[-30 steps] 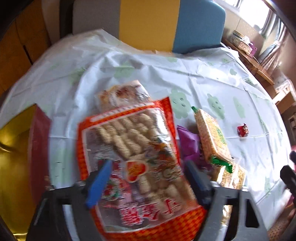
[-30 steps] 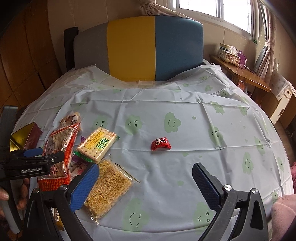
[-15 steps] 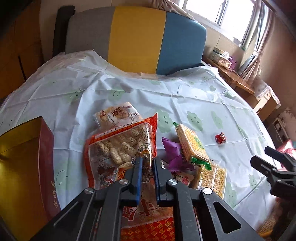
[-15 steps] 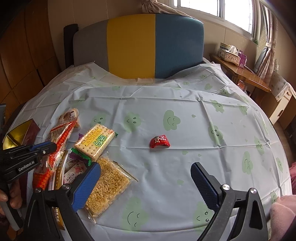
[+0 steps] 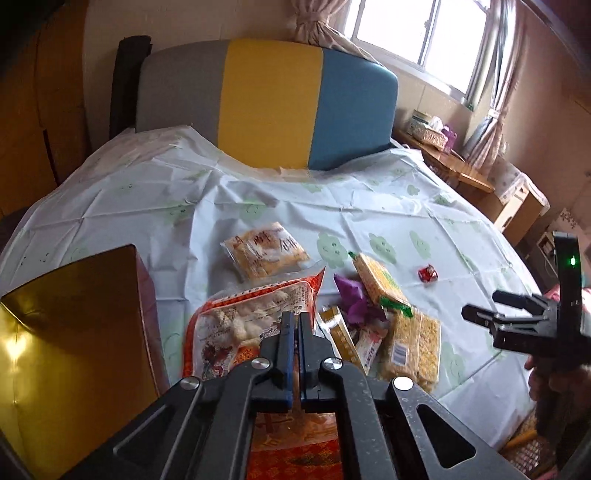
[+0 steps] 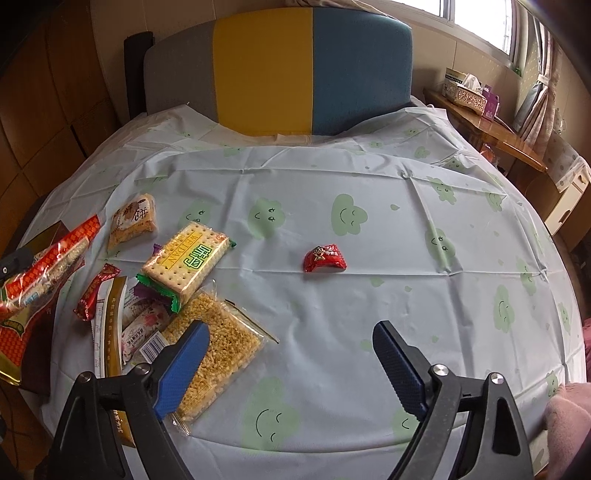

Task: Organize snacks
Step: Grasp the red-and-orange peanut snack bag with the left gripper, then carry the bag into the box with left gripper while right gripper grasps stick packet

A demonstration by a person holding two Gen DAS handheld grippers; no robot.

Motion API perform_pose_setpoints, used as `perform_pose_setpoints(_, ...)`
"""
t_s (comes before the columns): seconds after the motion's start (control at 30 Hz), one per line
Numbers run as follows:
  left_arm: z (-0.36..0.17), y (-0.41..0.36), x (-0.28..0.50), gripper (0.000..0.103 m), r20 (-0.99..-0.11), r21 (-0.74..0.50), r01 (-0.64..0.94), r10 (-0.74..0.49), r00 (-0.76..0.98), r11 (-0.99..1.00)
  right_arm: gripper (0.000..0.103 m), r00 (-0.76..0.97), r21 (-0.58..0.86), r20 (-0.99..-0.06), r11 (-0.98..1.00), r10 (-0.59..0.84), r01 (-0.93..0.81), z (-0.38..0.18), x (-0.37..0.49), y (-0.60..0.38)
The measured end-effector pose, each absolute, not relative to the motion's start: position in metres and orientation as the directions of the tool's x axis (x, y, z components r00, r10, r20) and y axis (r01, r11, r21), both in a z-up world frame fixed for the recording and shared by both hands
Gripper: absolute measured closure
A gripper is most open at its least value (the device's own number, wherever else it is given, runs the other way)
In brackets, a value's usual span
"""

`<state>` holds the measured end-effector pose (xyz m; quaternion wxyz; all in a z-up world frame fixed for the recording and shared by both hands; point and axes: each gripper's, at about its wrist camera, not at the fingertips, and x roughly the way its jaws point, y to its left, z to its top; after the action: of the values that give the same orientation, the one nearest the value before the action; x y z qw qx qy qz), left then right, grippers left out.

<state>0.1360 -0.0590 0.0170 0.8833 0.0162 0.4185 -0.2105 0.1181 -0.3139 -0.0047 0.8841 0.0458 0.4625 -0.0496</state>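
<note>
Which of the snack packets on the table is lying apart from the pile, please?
The small red packet: it lies alone on the tablecloth, while the others, such as the cracker pack, cluster together.

Ahead of my tools I see a round table under a pale blue cloth (image 6: 369,177) printed with green smiling clouds, and behind it a chair back (image 6: 280,66) in grey, yellow and blue panels. Off to the right, daylight comes through a window (image 5: 424,33) with tied-back curtains, above a wooden sideboard (image 6: 491,129) carrying a tissue box (image 6: 463,90). To the left I see brown wood panelling (image 6: 55,92)
</note>
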Motion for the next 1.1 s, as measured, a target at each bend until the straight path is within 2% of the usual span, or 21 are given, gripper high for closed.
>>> perform_pose_setpoints(0.17, -0.001, -0.068, 0.123, 0.1, -0.774, -0.149, 0.414, -0.366, 0.516, 0.898, 0.011, 0.543, 0.03, -0.838, 0.991, -0.048, 0.134, -0.008, 0.118, -0.314)
perform_pose_setpoints(0.2, 0.001, -0.067, 0.122, 0.093, -0.774, -0.146, 0.412, -0.363, 0.519, 0.899, 0.011, 0.541, 0.03, -0.84, 0.99, -0.049, 0.137, -0.009, 0.119, -0.314)
perform_pose_setpoints(0.23, 0.002, -0.067, 0.122, 0.083, -0.776, -0.133, 0.411, -0.353, 0.523, 0.902, 0.011, 0.537, 0.031, -0.842, 0.99, -0.049, 0.139, -0.009, 0.119, -0.315)
perform_pose_setpoints(0.27, 0.003, -0.066, 0.122, 0.052, -0.782, -0.114, 0.407, -0.335, 0.526, 0.906, 0.011, 0.535, 0.031, -0.843, 0.99, -0.05, 0.14, -0.009, 0.119, -0.315)
perform_pose_setpoints(0.3, 0.003, -0.065, 0.122, 0.028, -0.786, -0.097, 0.399, -0.316, 0.532, 0.912, 0.011, 0.535, 0.032, -0.843, 0.99, -0.049, 0.141, -0.009, 0.119, -0.315)
perform_pose_setpoints(0.33, 0.004, -0.062, 0.122, 0.026, -0.782, -0.091, 0.395, -0.311, 0.54, 0.914, 0.011, 0.536, 0.033, -0.843, 0.99, -0.047, 0.14, -0.009, 0.119, -0.315)
perform_pose_setpoints(0.47, -0.007, -0.072, 0.122, 0.026, -0.82, -0.055, 0.425, -0.284, 0.497, 0.903, 0.011, 0.548, 0.04, -0.836, 0.99, -0.04, 0.135, -0.005, 0.118, -0.314)
perform_pose_setpoints(0.6, -0.036, -0.089, 0.128, 0.03, -0.863, 0.021, 0.43, -0.201, 0.464, 0.903, 0.011, 0.554, 0.055, -0.832, 0.989, -0.031, 0.138, -0.002, 0.116, -0.316)
perform_pose_setpoints(0.7, -0.057, -0.091, 0.142, 0.03, -0.885, 0.012, 0.395, -0.175, 0.432, 0.918, 0.011, 0.566, 0.067, -0.824, 0.988, -0.022, 0.136, 0.001, 0.115, -0.316)
perform_pose_setpoints(0.73, -0.059, -0.088, 0.144, 0.034, -0.88, -0.012, 0.378, -0.189, 0.436, 0.926, 0.011, 0.568, 0.069, -0.823, 0.988, -0.021, 0.136, 0.002, 0.115, -0.316)
perform_pose_setpoints(0.8, -0.056, -0.085, 0.141, 0.065, -0.865, -0.013, 0.375, -0.198, 0.461, 0.927, 0.011, 0.57, 0.074, -0.822, 0.988, -0.014, 0.132, 0.002, 0.115, -0.316)
perform_pose_setpoints(0.87, -0.05, -0.078, 0.137, 0.076, -0.843, -0.055, 0.384, -0.249, 0.477, 0.922, 0.011, 0.571, 0.081, -0.821, 0.99, 0.001, 0.115, 0.002, 0.116, -0.314)
perform_pose_setpoints(0.9, -0.047, -0.074, 0.136, 0.08, -0.838, -0.074, 0.376, -0.262, 0.479, 0.924, 0.014, 0.57, 0.088, -0.821, 0.991, 0.014, 0.102, 0.002, 0.116, -0.312)
perform_pose_setpoints(0.93, -0.045, -0.069, 0.135, 0.081, -0.83, -0.091, 0.362, -0.272, 0.487, 0.928, 0.023, 0.568, 0.097, -0.823, 0.991, 0.031, 0.087, 0.002, 0.117, -0.31)
perform_pose_setpoints(1.0, -0.04, -0.059, 0.131, 0.084, -0.809, -0.128, 0.335, -0.294, 0.51, 0.933, 0.029, 0.56, 0.111, -0.826, 0.992, 0.057, 0.063, 0.0, 0.118, -0.306)
perform_pose_setpoints(1.1, -0.026, -0.043, 0.123, 0.085, -0.773, -0.218, 0.3, -0.352, 0.527, 0.929, 0.042, 0.535, 0.139, -0.841, 0.988, 0.084, 0.062, -0.006, 0.118, -0.307)
